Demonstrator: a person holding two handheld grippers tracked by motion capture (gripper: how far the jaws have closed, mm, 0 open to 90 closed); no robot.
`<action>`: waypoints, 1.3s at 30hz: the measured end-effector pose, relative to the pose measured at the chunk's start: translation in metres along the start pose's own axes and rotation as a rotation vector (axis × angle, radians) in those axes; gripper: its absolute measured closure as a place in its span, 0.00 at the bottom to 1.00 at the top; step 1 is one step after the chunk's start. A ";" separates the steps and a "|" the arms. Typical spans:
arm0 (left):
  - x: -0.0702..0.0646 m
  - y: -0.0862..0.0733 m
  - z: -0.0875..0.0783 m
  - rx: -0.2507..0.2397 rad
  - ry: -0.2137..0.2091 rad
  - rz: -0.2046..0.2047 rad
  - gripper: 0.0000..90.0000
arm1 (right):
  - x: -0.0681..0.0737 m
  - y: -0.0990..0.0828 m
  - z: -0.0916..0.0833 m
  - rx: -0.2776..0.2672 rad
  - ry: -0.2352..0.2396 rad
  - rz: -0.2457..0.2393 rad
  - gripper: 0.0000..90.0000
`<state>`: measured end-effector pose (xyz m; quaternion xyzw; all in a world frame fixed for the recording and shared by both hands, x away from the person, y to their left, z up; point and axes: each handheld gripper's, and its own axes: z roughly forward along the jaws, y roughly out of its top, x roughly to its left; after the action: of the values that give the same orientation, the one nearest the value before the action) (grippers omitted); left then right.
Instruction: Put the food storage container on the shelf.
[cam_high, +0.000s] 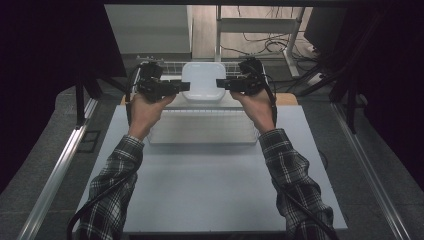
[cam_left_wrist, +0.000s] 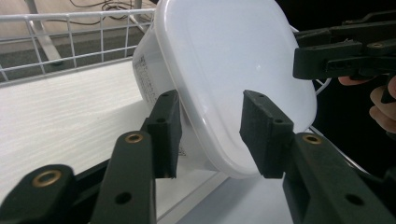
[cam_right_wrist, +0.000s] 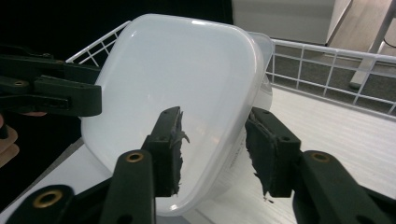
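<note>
White translucent plastic container (cam_high: 203, 80), rounded-square and closed with a matching lid, sits between my two grippers on the pale wood-grain surface (cam_left_wrist: 56, 121) inside the white wire-mesh rack (cam_left_wrist: 70, 28). From the high view I see my left gripper (cam_high: 184, 86) at the container's left edge and my right gripper (cam_high: 221, 84) at its right edge, their tips pointing toward each other across the lid.

Along my left gripper's own view, the lid's rim runs through the gap between the two black fingers (cam_left_wrist: 163, 130). One finger lies against the container's side wall below the rim, the other over the lid's top face, and I see a sliver of space at each pad, so the jaws stand parted and are not clamping.

My right gripper's view shows the same arrangement mirrored: one worn, frayed pad (cam_right_wrist: 168, 149) lies over the lid's top, the other finger lies beside the wall, with the rim between them. These jaws stand apart too, not pressing. The opposite gripper appears beyond the container's far edge in each gripper view.
</note>
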<state>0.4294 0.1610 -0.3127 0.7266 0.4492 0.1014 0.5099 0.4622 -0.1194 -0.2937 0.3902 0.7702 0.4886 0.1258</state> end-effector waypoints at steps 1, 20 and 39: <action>0.000 0.001 0.001 0.003 -0.001 -0.005 0.62 | 0.000 0.000 0.001 0.003 -0.010 -0.004 0.59; -0.003 0.009 0.010 -0.012 0.177 0.089 0.36 | 0.000 0.001 0.008 -0.015 -0.131 -0.057 0.42; -0.014 0.002 -0.007 -0.025 0.022 0.152 0.08 | 0.013 -0.001 -0.004 -0.021 -0.042 -0.143 0.04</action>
<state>0.4177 0.1547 -0.3035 0.7511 0.3968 0.1533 0.5049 0.4507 -0.1122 -0.2905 0.3432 0.7879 0.4783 0.1807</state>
